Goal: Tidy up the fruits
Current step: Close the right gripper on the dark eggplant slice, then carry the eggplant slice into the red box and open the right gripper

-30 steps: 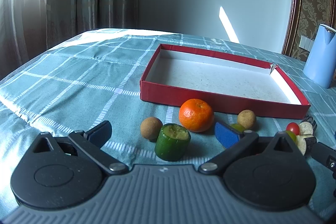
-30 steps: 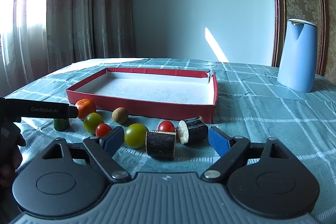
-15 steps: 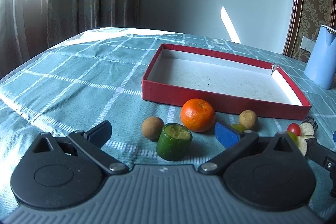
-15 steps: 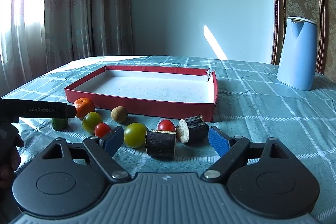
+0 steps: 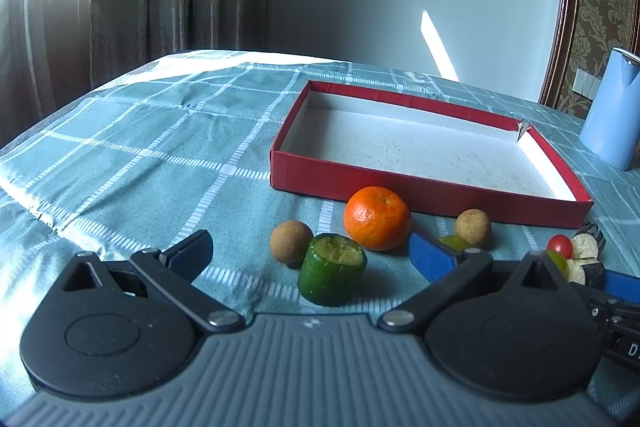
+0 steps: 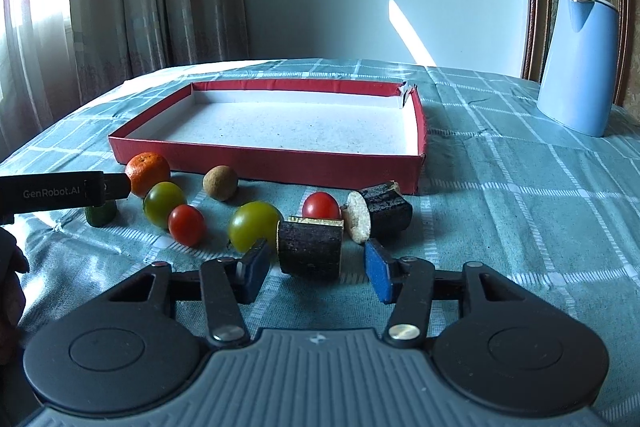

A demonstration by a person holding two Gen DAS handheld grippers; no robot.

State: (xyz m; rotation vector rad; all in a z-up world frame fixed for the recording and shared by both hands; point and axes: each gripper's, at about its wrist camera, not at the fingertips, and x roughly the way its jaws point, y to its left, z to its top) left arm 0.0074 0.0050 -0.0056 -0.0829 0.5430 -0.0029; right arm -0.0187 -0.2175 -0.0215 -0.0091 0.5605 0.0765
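1. Your left tongs (image 5: 310,253) are spread wide and hold nothing; the green cucumber stub (image 5: 332,275) stands upright on the tabletop (image 5: 140,163) between their fingers, touching neither.
2. Your right tongs (image 6: 316,269) are open about as wide as the dark upright chunk (image 6: 310,249) that stands in the gap between their blue pads (image 6: 378,275); you cannot tell whether the pads touch it, and it rests on the cloth.
3. Counting left to right in the right wrist view: one cucumber stub (image 6: 100,213), partly behind the other tool; one orange (image 6: 147,173); two green tomatoes (image 6: 164,203) (image 6: 254,231); two red tomatoes (image 6: 187,225) (image 6: 321,206); one brown round fruit (image 6: 220,183); two dark-skinned chunks, the upright one and one lying on its side (image 6: 382,213) with its pale cut face showing.
4. The left wrist view shows two brown round fruits, one (image 5: 291,241) just left of the stub and one (image 5: 473,227) right of the orange (image 5: 377,218); the right view shows only one.
5. One red tray (image 6: 264,163) lies beyond the row with nothing in it; every fruit sits on the tabletop in front of its near wall.
6. One blue jug (image 6: 576,61) stands far right, well apart from the tray.
7. Only the right view shows the tomatoes clearly; in the left view they are crowded at the right edge behind the tool.
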